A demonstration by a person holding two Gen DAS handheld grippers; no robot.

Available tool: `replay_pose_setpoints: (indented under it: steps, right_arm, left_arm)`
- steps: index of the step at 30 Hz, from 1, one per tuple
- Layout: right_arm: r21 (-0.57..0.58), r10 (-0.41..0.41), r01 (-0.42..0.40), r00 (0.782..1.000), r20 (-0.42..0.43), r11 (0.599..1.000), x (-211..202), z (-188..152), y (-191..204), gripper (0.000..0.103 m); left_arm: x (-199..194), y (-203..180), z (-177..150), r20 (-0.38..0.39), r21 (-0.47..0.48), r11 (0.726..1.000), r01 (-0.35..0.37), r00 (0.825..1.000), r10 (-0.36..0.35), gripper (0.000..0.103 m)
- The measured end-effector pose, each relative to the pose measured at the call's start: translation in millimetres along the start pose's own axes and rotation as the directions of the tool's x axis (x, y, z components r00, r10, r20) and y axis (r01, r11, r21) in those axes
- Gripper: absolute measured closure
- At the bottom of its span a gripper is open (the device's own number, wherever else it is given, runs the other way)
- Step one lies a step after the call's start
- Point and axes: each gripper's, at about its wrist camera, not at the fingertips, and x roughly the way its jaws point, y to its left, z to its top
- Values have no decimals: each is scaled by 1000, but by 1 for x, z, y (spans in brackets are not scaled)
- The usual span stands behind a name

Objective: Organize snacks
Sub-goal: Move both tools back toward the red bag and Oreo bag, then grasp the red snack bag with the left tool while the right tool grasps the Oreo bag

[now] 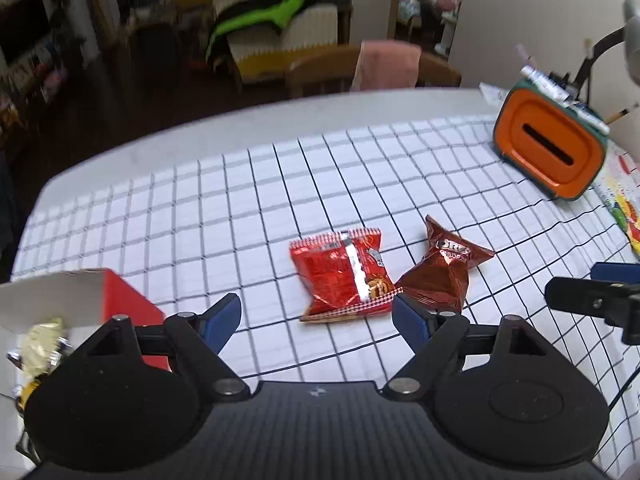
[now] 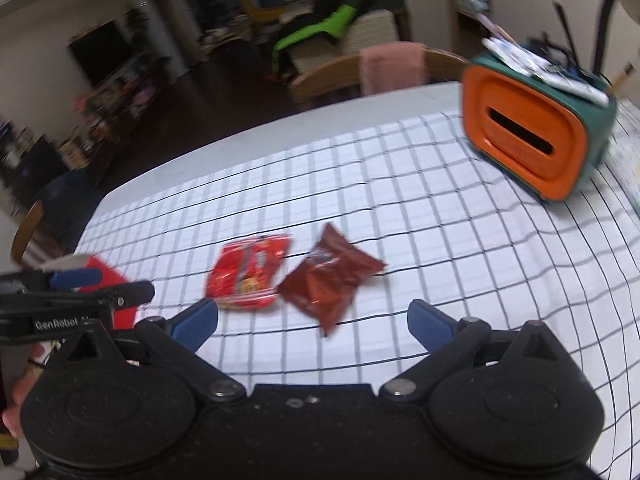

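Snacks, 2 red packets, lie touching on the checked cloth; left gripper and right gripper both gape empty.

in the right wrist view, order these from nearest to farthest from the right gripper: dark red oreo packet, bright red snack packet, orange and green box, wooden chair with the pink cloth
Measured from the right gripper:
1. Dark red Oreo packet, just ahead, centre.
2. Bright red snack packet, ahead and left; close to the first, but slightly farther.
3. Orange and green box, far right on the checked cloth.
4. Wooden chair with the pink cloth, beyond the table's far edge.
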Motion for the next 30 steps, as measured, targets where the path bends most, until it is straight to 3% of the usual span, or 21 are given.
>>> replay_pose_setpoints:
  steps: [4, 9, 17, 30]
  right_arm:
    - [92, -9, 12, 999, -31, 996, 18, 10, -14, 2]
    - [201, -14, 31, 996, -85, 979, 49, 20, -21, 2]
    - [421, -26, 92, 987, -159, 902, 99, 26, -34, 8]
    - [366, -128, 192, 973, -192, 911, 143, 34, -20, 22]
  left_arm:
    - [32, -9, 15, -70, -33, 999, 5, 998, -7, 20]
    - [66, -20, 28, -105, -29, 1000, -10, 994, 7, 20]
    - [116, -24, 47, -179, -62, 997, -35, 984, 23, 20]
    - [156, -26, 63, -216, -110, 993, -36, 976, 11, 20]
